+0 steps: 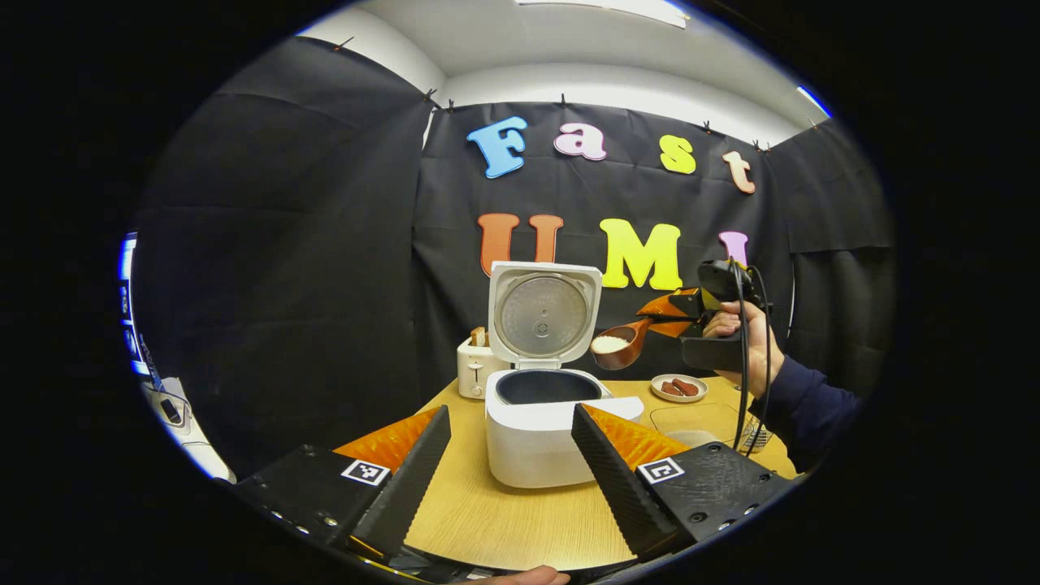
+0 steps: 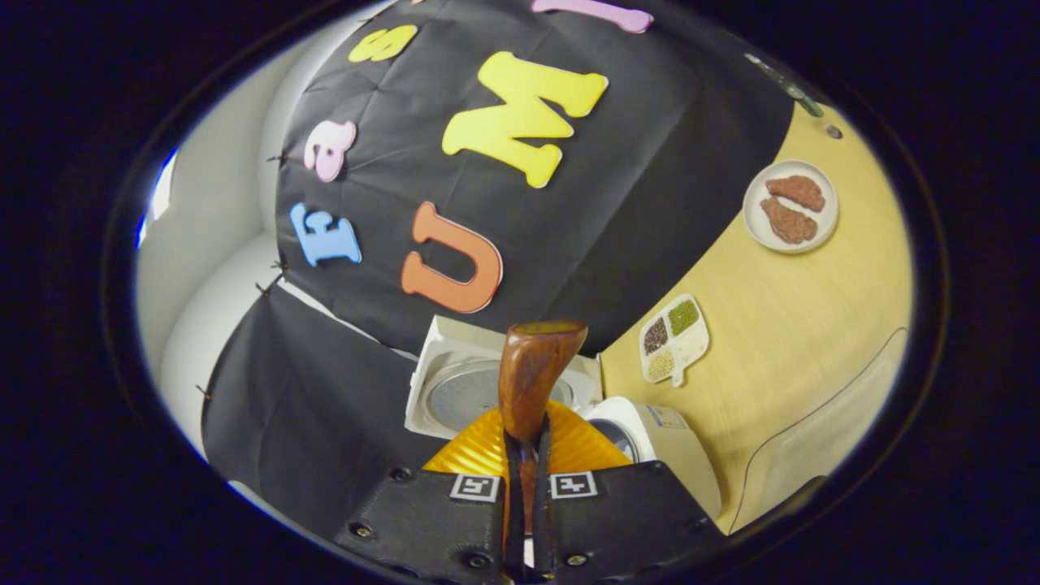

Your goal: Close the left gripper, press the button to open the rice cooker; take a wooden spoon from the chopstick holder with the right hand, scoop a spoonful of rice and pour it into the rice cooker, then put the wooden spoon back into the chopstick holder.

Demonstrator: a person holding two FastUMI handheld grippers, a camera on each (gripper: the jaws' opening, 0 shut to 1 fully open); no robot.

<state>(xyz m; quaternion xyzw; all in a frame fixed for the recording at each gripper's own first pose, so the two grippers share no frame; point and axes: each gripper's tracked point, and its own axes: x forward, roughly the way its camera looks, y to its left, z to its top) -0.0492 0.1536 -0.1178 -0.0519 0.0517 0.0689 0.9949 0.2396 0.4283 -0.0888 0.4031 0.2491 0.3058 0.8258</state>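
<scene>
Left gripper view, centre frame: cooker (image 1: pixel 543 406) on the table (image 1: pixel 504 520), lid (image 1: pixel 543 313) swung up and standing near vertical, inner pot (image 1: pixel 548 387) exposed and dark; contents not discernible. Button step judged done.

Left gripper (image 1: pixel 510 463) at bottom of frame, fingers spread wide apart, gripping nothing, parked just short of the cooker's front. Probably held back there to leave the pot mouth free for the pour.

Right gripper (image 1: pixel 678 313), centre right of the left gripper view, carried by a hand (image 1: pixel 743 337) with a dark sleeve. Spoon (image 1: pixel 621 343) clamped by its handle, bowl loaded with white rice (image 1: pixel 609 344), held roughly level at lid height, above and just right of the pot. Level attitude presumably to keep rice from spilling before the tip. Pour not yet made.

Right gripper view, bottom centre: right gripper (image 2: pixel 526 479) clenched on the spoon (image 2: pixel 532 382), both fingers pressing the handle, back of the bowl towards the camera. Open lid (image 2: pixel 463 390) and cooker body (image 2: pixel 658 443) directly beyond it.

Other containers: small plate (image 2: pixel 790 207), upper right, two brown pieces on it; divided dish (image 2: pixel 674 340), centre right, compartments of dark, green and pale grains. Toaster (image 1: pixel 474 367) left of the cooker, a slice standing in it. Chopstick holder not identified with certainty.
</scene>
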